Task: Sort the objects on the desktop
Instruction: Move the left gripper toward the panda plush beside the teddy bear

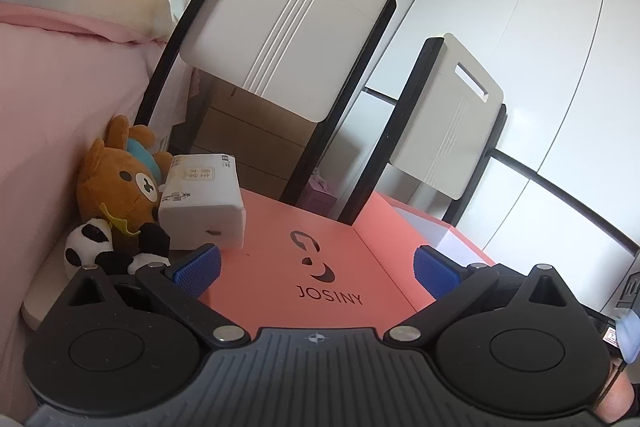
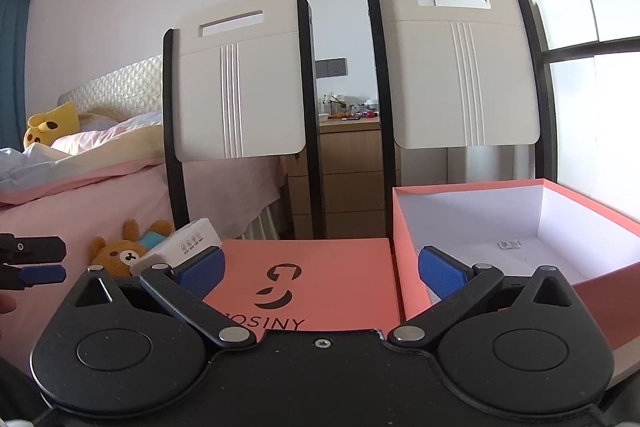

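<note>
Both grippers hang over the desk with nothing in them. The left gripper has its blue pads spread wide, and the salmon box lid printed JOSINY lies flat between and just beyond them. Ahead of its left pad sits a white tissue pack, resting partly on the lid's far left corner. Just left of the pack, a brown bear plush leans against the pink bed, with a small panda plush in front of it.

The right gripper is likewise wide open and empty. The same lid lies ahead between its fingers, and the open salmon box, white inside, stands touching the lid's right edge, ahead of the right pad. Two white chair backs rise behind the desk.
</note>
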`<state>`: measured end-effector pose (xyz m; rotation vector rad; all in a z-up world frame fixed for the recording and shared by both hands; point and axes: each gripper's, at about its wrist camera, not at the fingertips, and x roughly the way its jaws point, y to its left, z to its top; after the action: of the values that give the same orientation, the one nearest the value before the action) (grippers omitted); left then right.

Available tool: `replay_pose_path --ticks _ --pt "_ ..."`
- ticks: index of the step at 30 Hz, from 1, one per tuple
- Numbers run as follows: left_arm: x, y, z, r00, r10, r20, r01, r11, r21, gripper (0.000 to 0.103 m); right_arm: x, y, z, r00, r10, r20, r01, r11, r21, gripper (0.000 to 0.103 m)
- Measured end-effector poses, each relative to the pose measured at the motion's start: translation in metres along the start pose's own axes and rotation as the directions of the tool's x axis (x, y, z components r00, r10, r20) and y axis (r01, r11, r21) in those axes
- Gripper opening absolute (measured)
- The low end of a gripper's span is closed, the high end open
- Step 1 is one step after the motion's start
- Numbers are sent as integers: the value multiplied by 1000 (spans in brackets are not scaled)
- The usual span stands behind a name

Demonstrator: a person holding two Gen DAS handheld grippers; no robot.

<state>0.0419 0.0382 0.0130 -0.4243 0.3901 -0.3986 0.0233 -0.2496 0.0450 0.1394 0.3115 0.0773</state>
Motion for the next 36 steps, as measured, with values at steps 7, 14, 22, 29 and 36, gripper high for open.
replay_pose_path --ticks 7,14,22,29,36 --pt "5 3 2 999 40 2 -40 999 17 103 -1 -2 -2 1000 1 -1 -1 1000 4 103" --pt "7 5 1 997 72 2 -72 997 35 103 4 1 -1 1000 3 -10 -3 1000 3 103" --pt "4 4 -2 992 116 49 -120 989 83 103 6 1 -2 1000 12 -17 -12 1000 -5 103" --pt "2 9 -3 982 174 70 -180 979 98 103 8 5 3 999 30 -31 -31 999 -28 103" --pt "5 11 -7 980 193 52 -198 974 113 103 11 12 16 996 80 -31 -82 995 -56 103"
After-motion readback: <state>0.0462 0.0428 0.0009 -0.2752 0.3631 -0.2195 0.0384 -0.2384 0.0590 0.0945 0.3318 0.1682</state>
